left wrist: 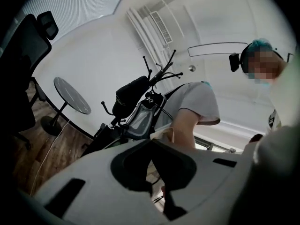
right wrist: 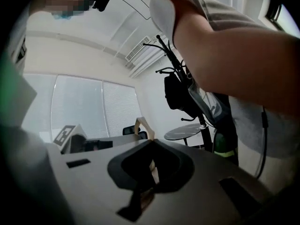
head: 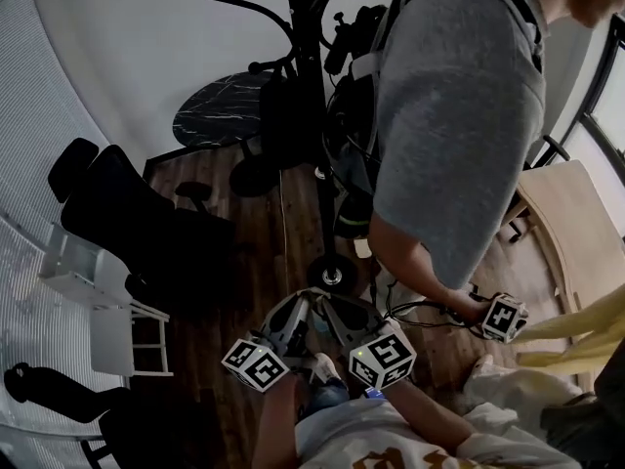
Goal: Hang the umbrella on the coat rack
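Note:
The black coat rack (head: 305,86) stands ahead of me, its round base (head: 332,276) on the wooden floor. Dark bags (left wrist: 132,93) hang from its hooks, and I cannot pick out an umbrella anywhere. My left gripper (head: 295,308) and right gripper (head: 338,313) are held side by side low in the head view. Both point toward the rack's base, short of it. In the left gripper view the left gripper (left wrist: 152,167) has its jaws together with nothing between them. The right gripper (right wrist: 151,166) looks the same in the right gripper view.
A person in a grey T-shirt (head: 459,115) stands close on the right beside the rack, holding another marker-cube gripper (head: 504,318). A round dark table (head: 217,111) stands behind the rack. On the left are a black office chair (head: 127,213) and a white stand (head: 107,306).

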### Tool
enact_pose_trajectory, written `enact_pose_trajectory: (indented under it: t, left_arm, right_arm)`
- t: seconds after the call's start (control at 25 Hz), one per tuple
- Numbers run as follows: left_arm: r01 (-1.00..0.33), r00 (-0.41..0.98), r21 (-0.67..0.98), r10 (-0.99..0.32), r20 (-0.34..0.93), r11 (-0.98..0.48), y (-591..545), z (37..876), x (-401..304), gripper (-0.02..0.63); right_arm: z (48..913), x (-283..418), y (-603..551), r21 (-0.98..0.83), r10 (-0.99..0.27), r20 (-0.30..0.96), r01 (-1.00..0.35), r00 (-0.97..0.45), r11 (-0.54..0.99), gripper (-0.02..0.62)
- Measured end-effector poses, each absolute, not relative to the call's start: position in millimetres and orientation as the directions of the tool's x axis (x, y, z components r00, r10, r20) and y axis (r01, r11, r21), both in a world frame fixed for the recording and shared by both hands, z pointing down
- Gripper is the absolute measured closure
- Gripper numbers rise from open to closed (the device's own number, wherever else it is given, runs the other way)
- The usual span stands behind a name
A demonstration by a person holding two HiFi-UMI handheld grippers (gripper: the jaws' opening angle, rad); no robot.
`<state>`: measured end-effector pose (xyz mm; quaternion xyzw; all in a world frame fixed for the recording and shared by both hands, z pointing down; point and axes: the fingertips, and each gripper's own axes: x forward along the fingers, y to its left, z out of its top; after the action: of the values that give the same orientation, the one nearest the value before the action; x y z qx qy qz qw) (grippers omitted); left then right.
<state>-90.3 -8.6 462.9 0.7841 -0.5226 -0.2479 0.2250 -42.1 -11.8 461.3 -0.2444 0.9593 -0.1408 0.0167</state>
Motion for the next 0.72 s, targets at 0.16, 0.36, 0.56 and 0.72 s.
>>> enact_pose_trajectory:
  t: [0.16, 0.36, 0.56, 0.72]
  left_arm:
    - [-0.703, 0.340, 0.613, -0.927, -0.157, -0.361, -48.4, 454.0, -114.2, 0.586]
    - [-0.691, 0.384, 0.602, -0.909, -0.164, -0.400, -93.9, 445.8, -139.5, 0.586]
    - [-0.663, 0.445, 0.598, -0.879, -0.171, -0.452, -126.4, 451.2, -162.4, 0.586]
    - [-0.633, 0.499, 0.599, -0.850, -0.169, -0.490, -147.1, 454.0, -165.4, 0.586]
  right_arm:
    - [457.0, -63.0, -52.3, -0.267, -0.503, 0.036, -0.493, -0.863, 0.828, 0.583]
    - [453.8, -84.1, -97.3, -0.257, -0.560, 0.029, -0.548, -0.828, 0.796, 0.583]
    - [458.7, -105.3, -127.5, -0.246, -0.623, 0.027, -0.609, -0.782, 0.754, 0.581]
    - [460.6, -108.9, -141.7, -0.239, -0.673, 0.030, -0.659, -0.739, 0.713, 0.581]
